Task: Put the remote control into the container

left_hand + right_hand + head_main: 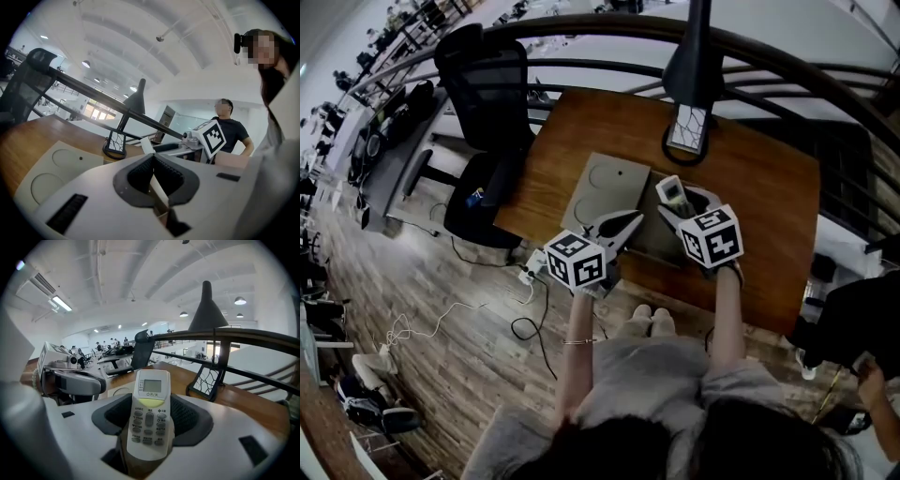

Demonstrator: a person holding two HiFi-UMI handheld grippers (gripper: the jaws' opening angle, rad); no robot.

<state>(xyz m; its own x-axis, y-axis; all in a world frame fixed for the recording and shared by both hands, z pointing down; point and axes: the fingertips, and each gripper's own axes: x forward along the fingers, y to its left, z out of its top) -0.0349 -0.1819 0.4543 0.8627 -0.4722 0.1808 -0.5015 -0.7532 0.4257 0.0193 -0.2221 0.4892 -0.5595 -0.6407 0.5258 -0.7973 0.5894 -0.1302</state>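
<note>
A person holds a gripper in each hand over a wooden table [750, 187]. The right gripper [150, 399] is clenched on a white remote control [149, 420]. Its two dark pads press the remote's lower half from either side, and the screen end sticks out past the fingertips. From above, the remote control [672, 191] points toward 11 o'clock from the right gripper [682, 202], raised off the table.

Below the remote's small grey screen is a power symbol followed by the Chinese characters "开/关". The print on the buttons under it is too small to read.

The left gripper [152, 159] is clenched on nothing, its pads meeting at the tips. From above, the left gripper [628, 223] sits at 8 o'clock from the remote, close by.

A flat grey container [609, 187] with two round hollows lies on the table at 9 o'clock from the remote.

Farther off, at 12 o'clock, a black lamp [687, 131] stands on the table. A black office chair [483, 84] stands beyond the table's edge at 10 o'clock.
</note>
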